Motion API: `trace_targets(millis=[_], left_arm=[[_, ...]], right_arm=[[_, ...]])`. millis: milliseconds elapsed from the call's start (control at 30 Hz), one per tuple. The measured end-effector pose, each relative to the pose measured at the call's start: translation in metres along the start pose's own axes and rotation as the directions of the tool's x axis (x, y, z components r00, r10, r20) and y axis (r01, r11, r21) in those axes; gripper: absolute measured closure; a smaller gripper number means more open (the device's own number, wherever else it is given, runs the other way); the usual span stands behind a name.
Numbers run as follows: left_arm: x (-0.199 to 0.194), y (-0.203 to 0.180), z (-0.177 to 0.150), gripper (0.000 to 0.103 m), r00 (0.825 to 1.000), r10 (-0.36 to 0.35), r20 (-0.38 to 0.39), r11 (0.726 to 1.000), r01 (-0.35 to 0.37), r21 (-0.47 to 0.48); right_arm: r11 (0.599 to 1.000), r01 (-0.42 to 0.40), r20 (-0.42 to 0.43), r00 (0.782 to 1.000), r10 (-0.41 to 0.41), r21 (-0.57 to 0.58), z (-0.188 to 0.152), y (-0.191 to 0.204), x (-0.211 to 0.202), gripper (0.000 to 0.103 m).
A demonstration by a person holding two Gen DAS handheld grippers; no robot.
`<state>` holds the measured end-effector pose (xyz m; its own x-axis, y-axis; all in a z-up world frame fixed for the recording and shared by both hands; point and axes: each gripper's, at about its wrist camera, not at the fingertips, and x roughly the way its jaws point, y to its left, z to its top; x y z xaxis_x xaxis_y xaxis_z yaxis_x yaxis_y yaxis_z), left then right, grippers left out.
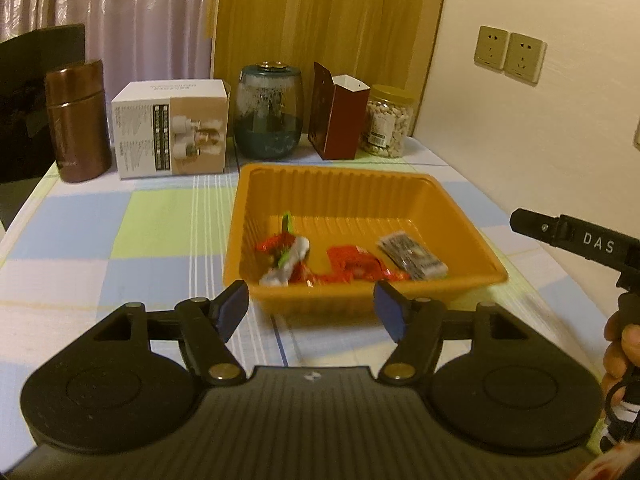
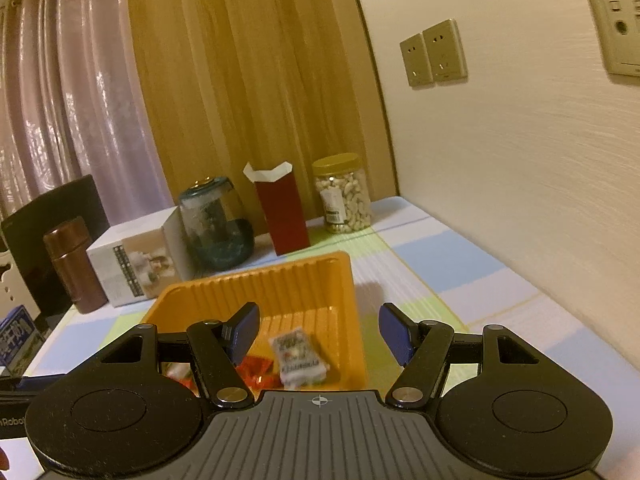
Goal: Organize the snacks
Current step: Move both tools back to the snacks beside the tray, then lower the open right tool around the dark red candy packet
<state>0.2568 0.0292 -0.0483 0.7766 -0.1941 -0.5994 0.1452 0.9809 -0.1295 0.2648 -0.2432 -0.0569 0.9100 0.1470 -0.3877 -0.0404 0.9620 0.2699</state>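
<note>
An orange plastic tray [image 1: 340,188] sits on the checked tablecloth, also in the right wrist view [image 2: 280,280]. In it lie a red, white and green wrapped snack [image 1: 286,256], a red wrapped snack [image 1: 354,266] and a grey-white packet [image 1: 412,256], which also shows in the right wrist view [image 2: 298,354] beside red wrappers [image 2: 256,368]. My left gripper [image 1: 310,308] is open and empty just in front of the tray's near wall. My right gripper [image 2: 318,332] is open and empty above the tray's near right corner.
Along the table's back stand a brown flask [image 1: 78,120], a white box [image 1: 172,130], a dark glass jar [image 1: 268,112], a red carton [image 1: 340,116] and a nut jar [image 1: 386,120]. A wall is on the right. A blue box [image 2: 18,338] lies far left.
</note>
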Motion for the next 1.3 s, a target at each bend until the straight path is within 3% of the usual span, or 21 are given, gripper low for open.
trace_targets(millis=[333,667,867,1167,1300], left_arm=[[-0.038,-0.02,-0.043,0.029,0.999,-0.01,-0.046,1.0,0.009,-0.022],[-0.055,-0.02,-0.078,0.026,0.995,-0.006,-0.099,0.999,0.003,-0.036],[-0.05,-0.011,-0.086,0.025,0.991,0.01,-0.136,0.998,-0.019,-0.064],[-0.042,-0.005,-0.087,0.021,0.99,0.051,-0.129,0.995,-0.061,-0.075],[-0.039,-0.002,-0.086,0.02,0.99,0.043,-0.133,0.994,-0.056,-0.093]], right_arm=[[1.0,0.01,-0.053,0.999,-0.011,-0.019,-0.03,-0.004,-0.055,0.037],[1.0,-0.008,-0.16,0.987,0.004,-0.028,-0.064,-0.01,-0.08,0.037],[0.997,-0.046,-0.215,0.976,0.031,-0.065,-0.079,-0.001,-0.075,0.037],[0.993,-0.099,-0.291,0.954,0.077,-0.061,-0.093,0.017,-0.046,0.037],[0.994,-0.097,-0.309,0.948,0.075,-0.055,-0.095,0.02,-0.033,0.044]])
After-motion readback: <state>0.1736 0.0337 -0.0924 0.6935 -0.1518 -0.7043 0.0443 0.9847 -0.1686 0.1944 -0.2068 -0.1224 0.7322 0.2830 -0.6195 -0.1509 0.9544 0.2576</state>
